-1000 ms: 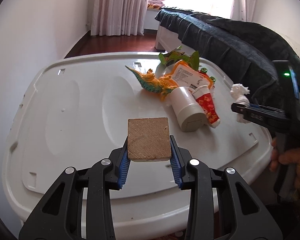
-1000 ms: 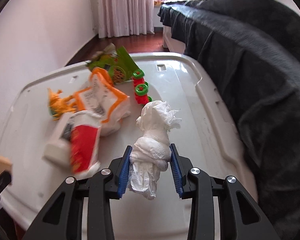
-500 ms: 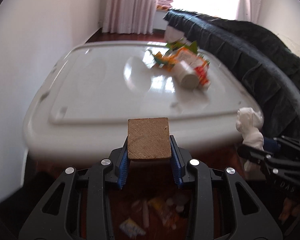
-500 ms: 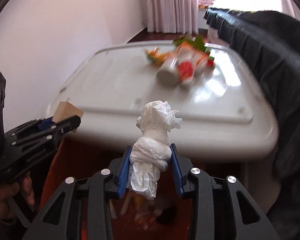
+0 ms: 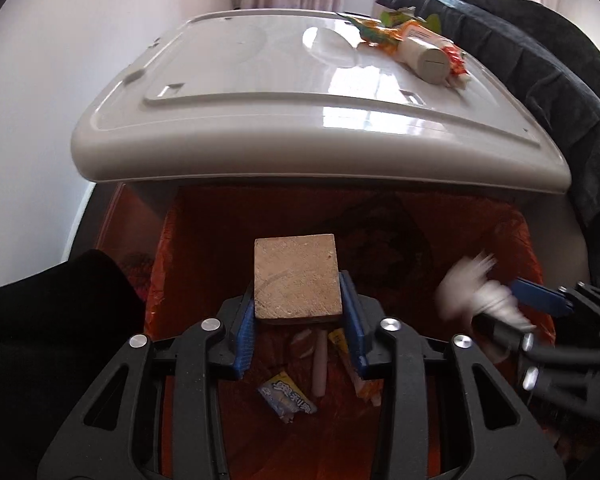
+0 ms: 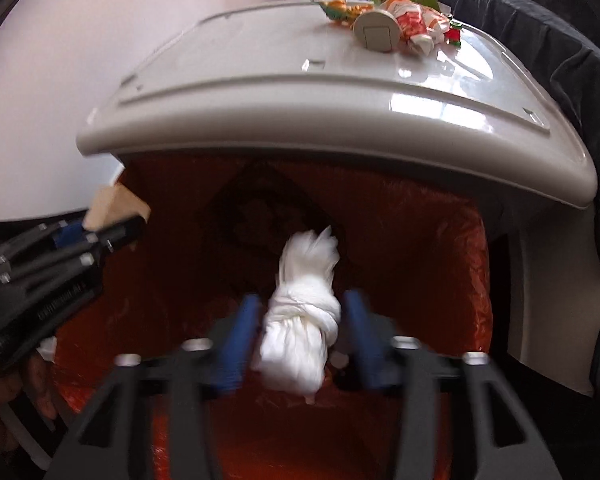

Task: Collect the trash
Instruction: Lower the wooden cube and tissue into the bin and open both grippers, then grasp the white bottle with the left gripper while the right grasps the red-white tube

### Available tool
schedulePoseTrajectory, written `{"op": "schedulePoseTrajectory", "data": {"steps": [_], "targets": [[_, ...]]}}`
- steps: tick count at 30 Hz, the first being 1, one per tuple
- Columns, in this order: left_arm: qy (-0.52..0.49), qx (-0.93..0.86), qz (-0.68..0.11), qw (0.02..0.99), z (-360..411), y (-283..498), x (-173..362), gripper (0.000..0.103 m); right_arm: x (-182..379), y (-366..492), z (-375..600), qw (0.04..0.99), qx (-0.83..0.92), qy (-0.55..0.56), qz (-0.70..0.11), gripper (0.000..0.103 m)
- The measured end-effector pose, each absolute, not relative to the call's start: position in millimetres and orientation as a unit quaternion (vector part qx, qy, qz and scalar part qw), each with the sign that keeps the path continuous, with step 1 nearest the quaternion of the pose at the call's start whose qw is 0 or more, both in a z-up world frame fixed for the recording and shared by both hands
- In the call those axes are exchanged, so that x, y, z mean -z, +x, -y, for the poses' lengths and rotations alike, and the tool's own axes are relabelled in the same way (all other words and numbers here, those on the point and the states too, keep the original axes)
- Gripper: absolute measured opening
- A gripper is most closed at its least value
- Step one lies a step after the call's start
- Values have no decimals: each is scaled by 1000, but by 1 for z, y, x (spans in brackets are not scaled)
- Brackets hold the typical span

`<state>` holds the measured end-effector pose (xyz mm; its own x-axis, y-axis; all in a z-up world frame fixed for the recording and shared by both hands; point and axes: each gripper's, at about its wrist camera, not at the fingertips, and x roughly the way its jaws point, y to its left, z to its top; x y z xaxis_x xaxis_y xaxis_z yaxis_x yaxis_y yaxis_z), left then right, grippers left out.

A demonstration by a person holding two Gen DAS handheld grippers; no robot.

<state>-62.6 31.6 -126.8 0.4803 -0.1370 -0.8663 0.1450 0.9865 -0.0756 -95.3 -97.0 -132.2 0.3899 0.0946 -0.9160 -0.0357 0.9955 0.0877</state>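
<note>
Rough wood block (image 5: 296,276), glossy plastic lid (image 5: 260,92)

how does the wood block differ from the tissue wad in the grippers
The wood block is flat, square, tan and hard-edged; the tissue wad is white, soft, twisted and knotted.
The block sits sharp between the left gripper pads; the wad is blurred, with gaps to the right gripper pads.
Shared: both jaws are opening, and both things hang over the orange-lined bin.

A tan wooden block (image 5: 296,276) with faint grain sits between blue-padded black claws, the left claw (image 5: 298,320) and right claw (image 6: 296,336). The knotted tissue wad (image 6: 300,320) is white, the bin liner (image 6: 440,248) orange-red, the lid (image 5: 260,92) glossy pale grey.
</note>
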Motion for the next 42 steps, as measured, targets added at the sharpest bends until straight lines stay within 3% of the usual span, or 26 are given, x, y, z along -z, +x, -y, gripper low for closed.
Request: {"op": "schedulePoseTrajectory", "data": {"steps": [3, 5, 10, 14, 18, 23, 35, 40, 42], "targets": [[-1, 57, -493, 868, -37, -62, 123, 73, 134, -98, 97, 835, -30, 21, -549, 72], [-6, 48, -490, 871, -38, -59, 121, 75, 133, -97, 102, 837, -24, 32, -546, 74], [-11, 51, -481, 875, -39, -58, 112, 76, 123, -92, 119, 845, -14, 58, -532, 75], [7, 79, -430, 899, -24, -57, 83, 76, 96, -80, 139, 866, 6, 63, -496, 75], [42, 107, -368, 923, -4, -51, 49, 82, 64, -51, 156, 890, 31, 51, -452, 79], [23, 133, -348, 928, 12, -22, 27, 87, 32, 18, 180, 908, 57, 30, -414, 82], [-29, 129, -391, 911, 5, 5, 56, 89, 79, 131, 213, 885, 86, 54, -455, 84], [-18, 132, -381, 915, 10, 3, 53, 89, 94, 150, 219, 876, 78, 73, -471, 73], [-14, 133, -379, 916, 12, 2, 54, 89, 99, 157, 218, 872, 67, 78, -480, 62]]}}
